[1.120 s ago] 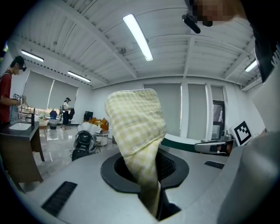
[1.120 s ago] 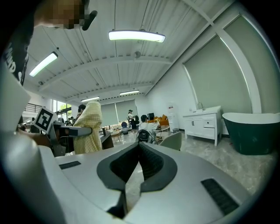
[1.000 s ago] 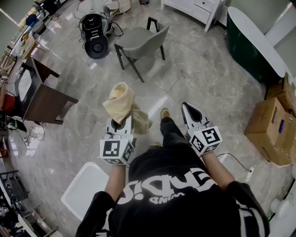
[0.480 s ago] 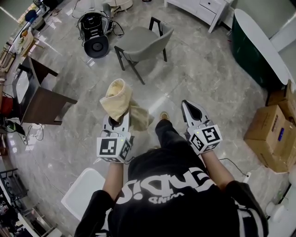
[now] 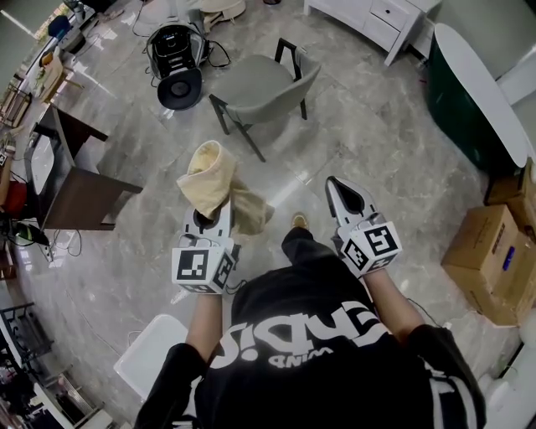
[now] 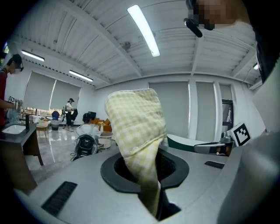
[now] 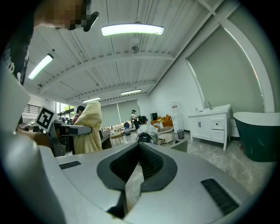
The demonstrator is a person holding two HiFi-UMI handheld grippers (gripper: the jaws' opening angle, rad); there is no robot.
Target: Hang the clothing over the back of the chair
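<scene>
A pale yellow checked garment (image 5: pixel 213 180) is bunched up in my left gripper (image 5: pixel 215 211), which is shut on it; a fold stands above the jaws and the rest hangs to the right. In the left gripper view the garment (image 6: pixel 135 127) rises out of the closed jaws and hides the fingertips. My right gripper (image 5: pixel 337 186) is held level beside it, shut, with nothing in it. The grey chair (image 5: pixel 264 84) with dark legs stands on the floor ahead, apart from both grippers. In the right gripper view the garment (image 7: pixel 87 127) hangs at the left.
A black round machine (image 5: pixel 174 63) with cables sits left of the chair. A dark wooden desk (image 5: pixel 79 180) stands at the left, a dark green tub (image 5: pixel 469 92) and cardboard boxes (image 5: pixel 494 251) at the right. A white cabinet (image 5: pixel 377 21) is behind the chair.
Both grippers and the person have advanced over the floor toward the chair, which now sits lower in the head view. The garment stays gripped in the left gripper.
</scene>
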